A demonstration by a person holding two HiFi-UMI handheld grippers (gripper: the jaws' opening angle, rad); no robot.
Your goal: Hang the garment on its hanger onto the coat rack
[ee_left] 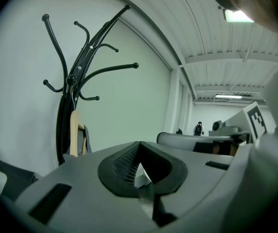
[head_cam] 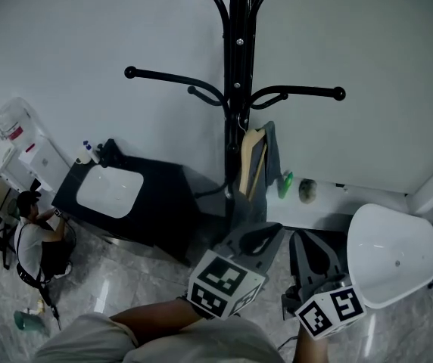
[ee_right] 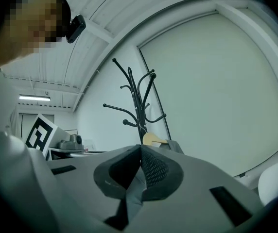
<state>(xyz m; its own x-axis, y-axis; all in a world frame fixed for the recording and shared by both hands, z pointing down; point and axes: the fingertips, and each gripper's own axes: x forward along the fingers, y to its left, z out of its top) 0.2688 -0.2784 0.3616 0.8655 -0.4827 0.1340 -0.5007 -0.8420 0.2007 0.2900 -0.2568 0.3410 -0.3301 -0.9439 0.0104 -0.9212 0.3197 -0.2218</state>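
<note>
The black coat rack [head_cam: 235, 89] stands against the pale wall, its curved arms spreading left and right. A wooden hanger [head_cam: 250, 161] with a grey garment [head_cam: 271, 153] hangs close against the pole, below the lower arms; I cannot make out its hook. My left gripper [head_cam: 260, 237] is low in the head view, short of the rack's base, shut with nothing between its jaws. Beside it to the right is my right gripper [head_cam: 315, 252], also shut and empty. The rack [ee_left: 76, 76] and hanger [ee_left: 74, 132] show in the left gripper view, and again as rack [ee_right: 138, 98] and hanger [ee_right: 151, 139] in the right gripper view.
A black table [head_cam: 163, 203] holding a white basin [head_cam: 110, 191] stands left of the rack. A white chair [head_cam: 390, 252] is at the right. A green bottle [head_cam: 285, 184] sits on a white ledge behind the rack. A person [head_cam: 38, 237] is at the far left.
</note>
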